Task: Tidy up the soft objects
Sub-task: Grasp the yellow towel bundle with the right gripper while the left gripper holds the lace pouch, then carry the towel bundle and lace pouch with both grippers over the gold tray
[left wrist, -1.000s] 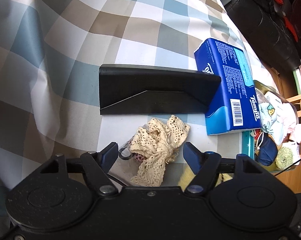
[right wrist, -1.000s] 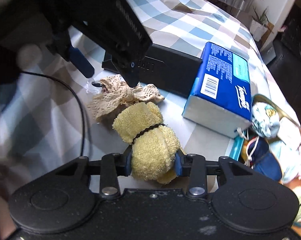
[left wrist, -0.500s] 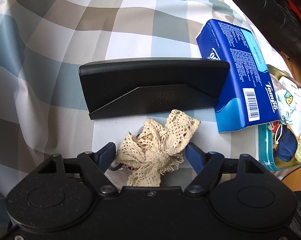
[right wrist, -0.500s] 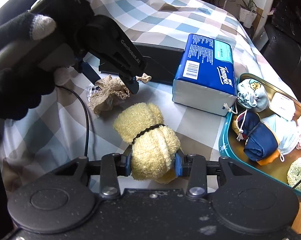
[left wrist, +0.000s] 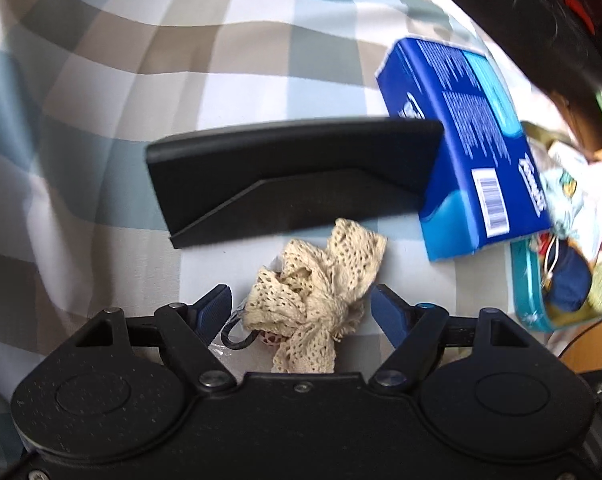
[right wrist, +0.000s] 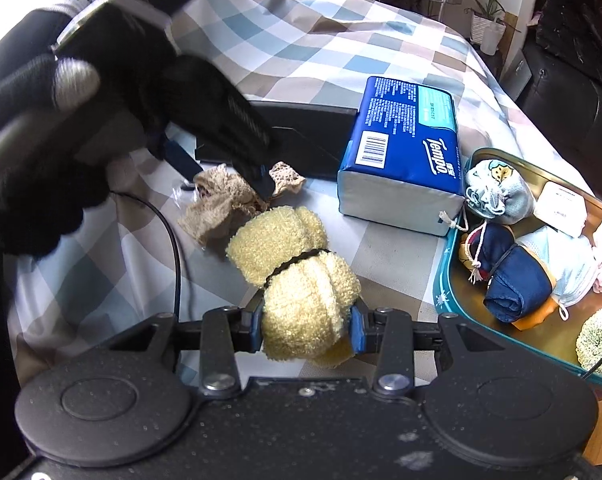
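A cream lace bow point(left wrist: 317, 292) lies on the checked cloth between the open fingers of my left gripper point(left wrist: 301, 308); the blue pads stand on either side of it, apart from it. The bow also shows in the right wrist view point(right wrist: 225, 200), under the left gripper point(right wrist: 225, 176). My right gripper point(right wrist: 307, 328) is shut on a fluffy yellow bundle point(right wrist: 297, 276) tied with a black band, held just above the cloth. A teal tray point(right wrist: 445, 300) at the right holds several soft items: pouches, a navy roll, a face mask, a green scrunchie.
A black wedge-shaped stand point(left wrist: 293, 176) lies just beyond the bow. A blue Tempo tissue pack point(right wrist: 405, 160) sits between the stand and the tray. A black cable point(right wrist: 173, 248) runs across the cloth at the left. A dark sofa point(right wrist: 573, 92) stands beyond the bed.
My left gripper has moved forward over the lace bow, so its open fingers now straddle it. My right gripper, still holding the yellow bundle, has drawn back and turned right, bringing the tray into view.
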The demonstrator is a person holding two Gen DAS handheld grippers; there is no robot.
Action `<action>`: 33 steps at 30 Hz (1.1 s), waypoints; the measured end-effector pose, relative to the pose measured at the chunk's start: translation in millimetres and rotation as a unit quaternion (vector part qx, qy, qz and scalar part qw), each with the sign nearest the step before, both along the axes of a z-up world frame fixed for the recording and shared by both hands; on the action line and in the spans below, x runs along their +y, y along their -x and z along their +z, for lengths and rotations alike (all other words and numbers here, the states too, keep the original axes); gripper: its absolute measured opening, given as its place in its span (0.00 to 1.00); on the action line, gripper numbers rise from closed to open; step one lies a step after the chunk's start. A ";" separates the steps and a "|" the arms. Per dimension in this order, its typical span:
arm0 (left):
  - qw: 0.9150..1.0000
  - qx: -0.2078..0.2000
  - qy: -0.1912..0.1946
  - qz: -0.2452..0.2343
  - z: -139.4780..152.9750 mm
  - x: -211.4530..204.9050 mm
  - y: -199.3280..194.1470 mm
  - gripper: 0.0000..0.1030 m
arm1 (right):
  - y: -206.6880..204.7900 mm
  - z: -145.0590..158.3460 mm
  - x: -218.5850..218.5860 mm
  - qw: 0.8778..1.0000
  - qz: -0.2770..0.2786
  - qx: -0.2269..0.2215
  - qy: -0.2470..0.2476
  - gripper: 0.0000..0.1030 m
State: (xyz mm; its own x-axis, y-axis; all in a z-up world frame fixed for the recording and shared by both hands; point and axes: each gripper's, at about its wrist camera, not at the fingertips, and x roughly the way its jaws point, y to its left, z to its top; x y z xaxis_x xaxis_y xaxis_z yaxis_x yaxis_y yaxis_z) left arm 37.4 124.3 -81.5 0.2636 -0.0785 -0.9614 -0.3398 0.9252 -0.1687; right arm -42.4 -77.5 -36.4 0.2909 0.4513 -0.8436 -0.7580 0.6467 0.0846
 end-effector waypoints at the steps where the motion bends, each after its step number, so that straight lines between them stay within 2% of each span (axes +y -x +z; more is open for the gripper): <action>1: 1.000 0.006 -0.002 -0.006 -2.6 -2.5 -1.3 0.70 | -0.4 -0.1 -0.5 1.000 -0.001 0.002 -0.001 0.38; 5: 1.000 0.020 -0.009 -0.012 -11.4 -6.8 -6.2 0.70 | 0.0 -2.7 0.0 1.000 0.000 0.005 0.001 0.38; 9: 0.999 0.021 -0.014 -0.024 -14.6 -13.5 -9.1 0.78 | 0.9 -5.3 1.0 1.000 0.002 0.008 0.003 0.38; 12: 0.999 0.023 -0.029 -0.035 -16.2 -20.4 -10.7 0.78 | 0.7 -6.1 1.1 1.000 0.001 0.010 0.003 0.38; 14: 0.998 0.019 -0.034 -0.040 -15.0 -25.1 -10.5 0.73 | 0.1 -6.7 0.9 1.000 -0.001 0.010 0.004 0.38; 16: 0.998 0.011 -0.038 -0.043 -11.2 -27.0 -8.9 0.59 | -0.6 -7.2 0.5 1.000 -0.004 0.010 0.005 0.38; 19: 0.999 0.005 -0.011 -0.037 -8.0 -24.1 -5.3 0.58 | -2.1 -6.7 -1.1 1.000 -0.009 0.010 0.004 0.38; 22: 0.999 0.003 -0.016 -0.032 -0.8 -25.0 0.5 0.58 | -3.0 -4.1 -4.4 1.000 -0.016 0.007 0.002 0.38; 28: 0.999 -0.026 -0.007 -0.021 20.6 -17.9 14.0 0.58 | -11.8 20.8 -25.6 0.998 -0.039 0.011 -0.053 0.38; 33: 0.999 -0.037 0.009 -0.012 31.1 -16.4 25.8 0.58 | -37.2 56.6 -67.6 0.989 -0.097 -0.005 -0.107 0.38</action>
